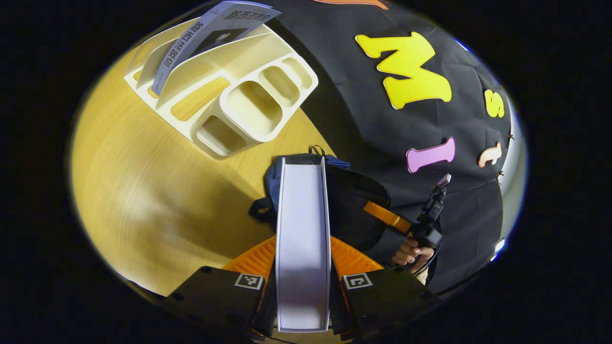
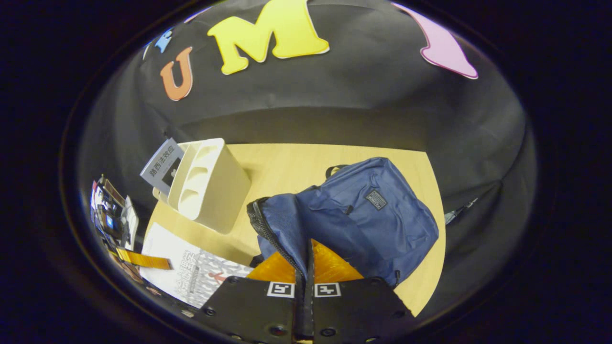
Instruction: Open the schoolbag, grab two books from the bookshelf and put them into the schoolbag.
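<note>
My left gripper (image 1: 302, 272) is shut on a white book (image 1: 302, 229), held edge-on with its page block facing the camera, just in front of the dark blue schoolbag (image 1: 356, 200). In the right gripper view the same book (image 2: 191, 272) hovers low at the left, its cover showing, with the left gripper (image 2: 141, 260) on it. My right gripper (image 2: 306, 274) is shut on the zipper edge (image 2: 267, 234) of the schoolbag (image 2: 368, 210) and holds the mouth up. A second book (image 1: 210, 33) leans in the cream bookshelf (image 1: 248, 95).
The bookshelf (image 2: 210, 186) stands on the wooden table (image 2: 296, 167) left of the bag, its book (image 2: 160, 165) at the far end. A hand (image 1: 411, 251) holds the right gripper (image 1: 387, 217) beside the bag. The black cloth wall runs close behind.
</note>
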The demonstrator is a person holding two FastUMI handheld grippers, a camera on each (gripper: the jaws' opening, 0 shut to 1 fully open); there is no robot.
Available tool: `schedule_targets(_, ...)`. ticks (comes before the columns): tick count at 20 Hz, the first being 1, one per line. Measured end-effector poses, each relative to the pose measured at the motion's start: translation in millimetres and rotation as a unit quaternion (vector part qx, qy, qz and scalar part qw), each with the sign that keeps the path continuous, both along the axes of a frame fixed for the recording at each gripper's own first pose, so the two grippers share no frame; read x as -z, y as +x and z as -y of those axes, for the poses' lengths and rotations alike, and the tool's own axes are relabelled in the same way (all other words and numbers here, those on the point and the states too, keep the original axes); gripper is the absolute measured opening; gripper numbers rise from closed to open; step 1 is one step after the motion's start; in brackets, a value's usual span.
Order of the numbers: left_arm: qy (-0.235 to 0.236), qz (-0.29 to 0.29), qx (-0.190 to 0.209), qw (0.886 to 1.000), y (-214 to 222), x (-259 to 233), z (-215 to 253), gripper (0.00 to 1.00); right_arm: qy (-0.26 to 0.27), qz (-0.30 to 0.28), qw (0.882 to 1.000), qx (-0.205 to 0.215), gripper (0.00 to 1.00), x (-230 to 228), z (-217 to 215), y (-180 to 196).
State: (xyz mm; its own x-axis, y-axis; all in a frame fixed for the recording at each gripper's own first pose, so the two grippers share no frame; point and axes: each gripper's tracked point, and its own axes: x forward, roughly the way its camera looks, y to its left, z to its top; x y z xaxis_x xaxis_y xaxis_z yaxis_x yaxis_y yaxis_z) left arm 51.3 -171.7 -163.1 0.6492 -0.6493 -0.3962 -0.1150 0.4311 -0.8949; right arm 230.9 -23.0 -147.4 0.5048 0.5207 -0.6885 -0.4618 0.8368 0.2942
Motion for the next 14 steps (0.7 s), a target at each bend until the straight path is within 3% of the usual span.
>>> schedule_targets(1, -0.007, 0.008, -0.006, 1.0, 9, 0, 6, 0.47, -0.001, 0.0, 1.0, 0.002, 0.01, -2, 1, 2)
schedule_targets(6, -0.086, 0.023, -0.072, 0.993, 66, 11, 39, 0.47, -0.022, 0.004, 1.0, -0.004, 0.01, -8, 4, 12)
schedule_targets(12, -0.06, 0.054, -0.122, 0.989, 99, 34, 73, 0.47, -0.021, 0.008, 1.0, -0.013, 0.01, -19, -1, 17)
schedule_targets(13, -0.057, 0.055, -0.131, 0.988, 103, 37, 77, 0.51, -0.018, 0.01, 1.0, -0.015, 0.01, -22, 0, 18)
schedule_targets(14, -0.057, 0.058, -0.14, 0.987, 108, 37, 83, 0.46, -0.015, 0.011, 1.0, -0.02, 0.01, -24, 0, 17)
